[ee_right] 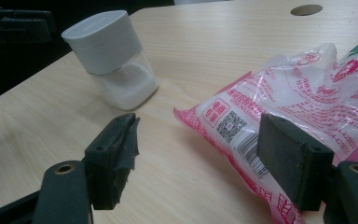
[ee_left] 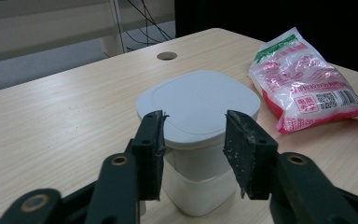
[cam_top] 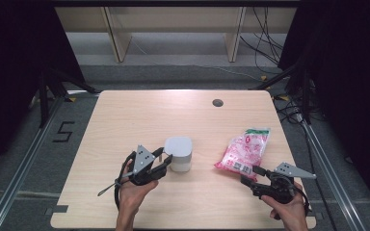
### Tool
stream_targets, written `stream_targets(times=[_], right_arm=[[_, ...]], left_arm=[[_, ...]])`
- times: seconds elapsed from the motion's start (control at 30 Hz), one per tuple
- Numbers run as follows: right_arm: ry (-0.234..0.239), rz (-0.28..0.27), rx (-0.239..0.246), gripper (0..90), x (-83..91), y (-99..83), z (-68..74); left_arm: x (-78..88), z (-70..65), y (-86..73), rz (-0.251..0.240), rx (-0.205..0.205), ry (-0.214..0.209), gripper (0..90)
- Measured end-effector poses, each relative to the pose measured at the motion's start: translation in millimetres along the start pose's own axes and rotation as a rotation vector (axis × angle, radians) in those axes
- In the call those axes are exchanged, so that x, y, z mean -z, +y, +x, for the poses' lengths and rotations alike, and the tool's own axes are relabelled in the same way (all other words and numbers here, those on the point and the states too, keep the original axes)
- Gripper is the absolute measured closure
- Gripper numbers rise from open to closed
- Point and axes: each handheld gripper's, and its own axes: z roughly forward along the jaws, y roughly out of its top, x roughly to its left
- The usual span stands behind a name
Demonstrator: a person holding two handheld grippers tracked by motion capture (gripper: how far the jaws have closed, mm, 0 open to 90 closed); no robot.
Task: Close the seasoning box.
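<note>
A pale wood-grain table (cam_top: 139, 120) takes up the middle of the high view, with a round grey cable hole (cam_top: 217, 102) near its upper right edge. Grey carpeted floor surrounds it, with a black "5" marked on the floor at the left, metal rails running along both sides, black curtains in the upper corners, and light wooden shelving with loose cables along the top of the frame.

A white lidded container (cam_top: 178, 153) stands upright just below the table's centre. Its square rounded lid sits on, and the right gripper view shows white powder in the clear lower part. The left gripper (cam_top: 165, 162) sits just left of it, its jaws apart on either side of the container's near edge; in the left gripper view the pads (ee_left: 151, 140) flank the lid with a slim gap, not pressing on it.

A pink and white plastic bag of food (cam_top: 244, 150), with a green top edge and a barcode label, lies flat at the right of the table, well apart from the container. The right gripper (cam_top: 252, 174) rests at the lower right with its jaws spread wide, the bag's near corner between them and no pad clamped on it.
</note>
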Motion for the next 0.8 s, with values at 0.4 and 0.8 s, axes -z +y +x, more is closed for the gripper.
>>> stream_targets(times=[0.4,0.8], right_arm=[[0.006,-0.001,-0.003,29.7,-1.5,-0.8,1.3],[0.016,-0.001,-0.003,29.3,-2.4,-2.6,3.9]], left_arm=[[7.7,-5.0,-11.7,0.008,0.034,-0.012,41.4],[13.2,-14.6,-23.0,0.028,0.04,-0.029,33.8]])
